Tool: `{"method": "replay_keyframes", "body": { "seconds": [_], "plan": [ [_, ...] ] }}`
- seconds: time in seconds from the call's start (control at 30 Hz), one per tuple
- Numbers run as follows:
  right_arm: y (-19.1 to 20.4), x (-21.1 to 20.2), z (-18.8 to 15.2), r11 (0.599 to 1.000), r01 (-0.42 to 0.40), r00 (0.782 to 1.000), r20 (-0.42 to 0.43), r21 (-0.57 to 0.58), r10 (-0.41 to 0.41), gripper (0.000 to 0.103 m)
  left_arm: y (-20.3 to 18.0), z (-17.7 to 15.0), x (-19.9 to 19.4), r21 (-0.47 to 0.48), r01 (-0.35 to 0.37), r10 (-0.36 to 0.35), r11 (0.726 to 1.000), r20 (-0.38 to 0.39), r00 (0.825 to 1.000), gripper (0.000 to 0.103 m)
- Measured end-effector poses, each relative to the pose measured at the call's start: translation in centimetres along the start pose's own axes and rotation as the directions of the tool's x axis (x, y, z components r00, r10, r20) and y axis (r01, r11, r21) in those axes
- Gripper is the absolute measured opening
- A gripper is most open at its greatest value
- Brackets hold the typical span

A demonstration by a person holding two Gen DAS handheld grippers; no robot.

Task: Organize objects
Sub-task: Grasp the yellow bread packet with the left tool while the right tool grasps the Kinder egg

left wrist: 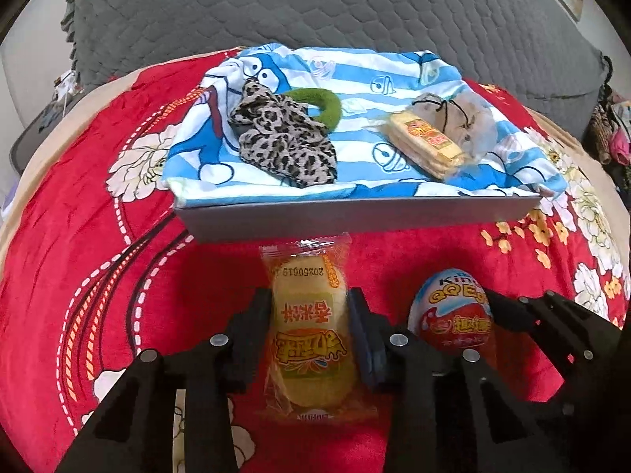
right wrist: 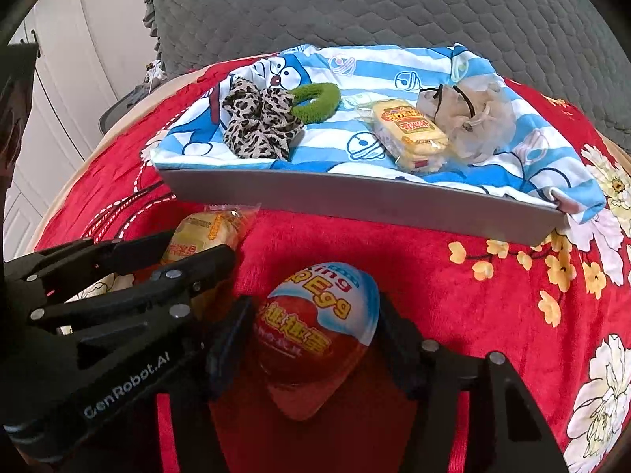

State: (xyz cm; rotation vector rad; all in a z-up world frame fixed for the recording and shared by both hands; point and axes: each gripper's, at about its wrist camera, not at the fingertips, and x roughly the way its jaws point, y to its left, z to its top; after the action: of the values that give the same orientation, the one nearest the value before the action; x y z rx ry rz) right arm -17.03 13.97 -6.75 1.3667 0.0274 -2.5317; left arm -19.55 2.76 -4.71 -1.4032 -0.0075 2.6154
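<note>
- The red blanket (left wrist: 79, 244) with white flowers covers the bed; a grey quilted cover (left wrist: 315, 4) lies behind it.
- On the blanket sits a grey tray (left wrist: 355, 215), lined with a blue-and-white striped cartoon cloth (left wrist: 355, 79).
- At the left of the cloth lies a leopard scrunchie (left wrist: 282, 140), with a green hair tie (left wrist: 321, 104) touching its far side.
- At the right of the cloth lies a cracker pack (left wrist: 428, 144), and just behind it, touching, a pale drawstring pouch (left wrist: 465, 114).
- In front of the tray, on the blanket, the left gripper (left wrist: 309, 311) points down at a yellow snack pack (left wrist: 305, 339); its pads press on both sides of the pack, so it grips it. The pack's far end reaches almost to the tray wall.
- Just right of that, the right gripper (right wrist: 315, 329) has its jaws around a chocolate egg (right wrist: 319, 315), with its pads against the egg's two sides; it grips the egg. The egg lies on the blanket, near the tray's front wall but apart from it.
- The two grippers stand side by side, nearly touching.
- Snack pack and egg both lie outside the tray.
</note>
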Motion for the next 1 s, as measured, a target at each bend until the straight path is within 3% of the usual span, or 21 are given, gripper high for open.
{"method": "replay_keyframes", "body": {
  "seconds": [1.0],
  "plan": [
    [-0.8, -2.2, -0.1, 1.000, -0.007, 0.999, 0.039, 0.001, 0.007, 0.058, 0.7, -0.3, -2.7, -0.022, 0.007, -0.006, 1.000, 0.040, 0.999, 0.038]
  ]
}}
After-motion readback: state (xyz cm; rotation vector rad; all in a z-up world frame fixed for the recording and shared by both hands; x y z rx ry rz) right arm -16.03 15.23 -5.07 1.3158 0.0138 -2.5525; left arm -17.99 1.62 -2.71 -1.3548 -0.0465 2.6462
